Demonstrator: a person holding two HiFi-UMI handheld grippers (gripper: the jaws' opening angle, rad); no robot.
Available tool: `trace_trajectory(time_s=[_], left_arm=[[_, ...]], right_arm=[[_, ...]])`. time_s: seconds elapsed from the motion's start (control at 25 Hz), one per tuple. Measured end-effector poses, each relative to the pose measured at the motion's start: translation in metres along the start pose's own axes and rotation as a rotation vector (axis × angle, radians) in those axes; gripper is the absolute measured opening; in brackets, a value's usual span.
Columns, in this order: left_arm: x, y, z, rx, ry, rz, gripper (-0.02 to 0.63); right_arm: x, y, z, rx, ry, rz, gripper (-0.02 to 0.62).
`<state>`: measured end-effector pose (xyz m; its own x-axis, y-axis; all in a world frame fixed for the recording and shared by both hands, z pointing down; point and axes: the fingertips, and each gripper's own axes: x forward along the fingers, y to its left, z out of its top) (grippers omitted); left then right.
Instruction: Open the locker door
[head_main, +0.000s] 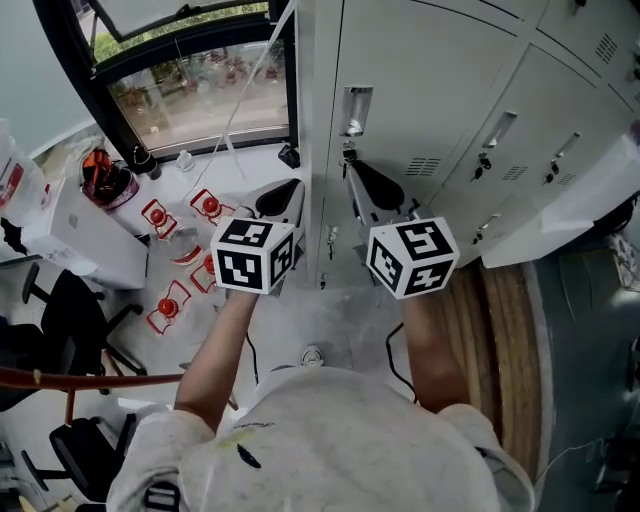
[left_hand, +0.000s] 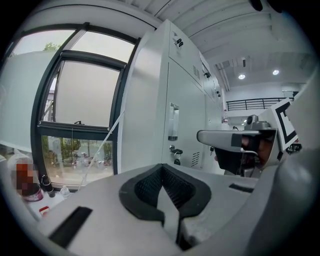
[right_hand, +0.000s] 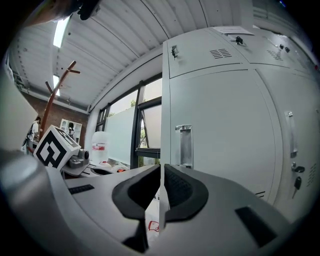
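The grey locker bank fills the upper right of the head view. Its leftmost tall door (head_main: 400, 90) is closed, with a recessed metal handle (head_main: 355, 110) and a lock (head_main: 347, 155) below it. My left gripper (head_main: 287, 194) is shut and empty, left of the locker's side wall. My right gripper (head_main: 360, 177), also shut and empty, hangs just under the lock, apart from the door. The left gripper view shows the handle (left_hand: 173, 121) and lock (left_hand: 175, 151) ahead of the shut jaws (left_hand: 163, 167). In the right gripper view the handle (right_hand: 183, 145) stands just beyond the shut jaws (right_hand: 162, 169).
A window (head_main: 190, 90) stands left of the lockers. Several red-capped bottles (head_main: 165, 308) lie on the white surface below it, beside a white box (head_main: 85, 235) and black chairs (head_main: 65, 310). Neighbouring lockers (head_main: 520, 150) run to the right, one with a key (right_hand: 297, 182).
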<state>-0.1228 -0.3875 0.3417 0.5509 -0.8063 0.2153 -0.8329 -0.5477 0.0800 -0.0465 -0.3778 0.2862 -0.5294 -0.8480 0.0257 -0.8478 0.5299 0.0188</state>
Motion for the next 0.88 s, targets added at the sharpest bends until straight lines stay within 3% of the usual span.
trace_trajectory(time_s=[0.24,0.4,0.88], left_arm=[[0.022,0.016,0.007,0.000,-0.007,-0.031,0.006],[0.035,0.025,0.013,0.007,-0.009,-0.051,0.006],[0.061,0.045,0.014,-0.011,-0.008,-0.080,0.006]], right_arm=[[0.024,-0.009,0.006,-0.023,-0.006,-0.027,0.005],[0.039,-0.016,0.011,-0.028,-0.007,-0.040,0.075],[0.068,-0.030,0.012,-0.035,-0.004,-0.064,0.126]])
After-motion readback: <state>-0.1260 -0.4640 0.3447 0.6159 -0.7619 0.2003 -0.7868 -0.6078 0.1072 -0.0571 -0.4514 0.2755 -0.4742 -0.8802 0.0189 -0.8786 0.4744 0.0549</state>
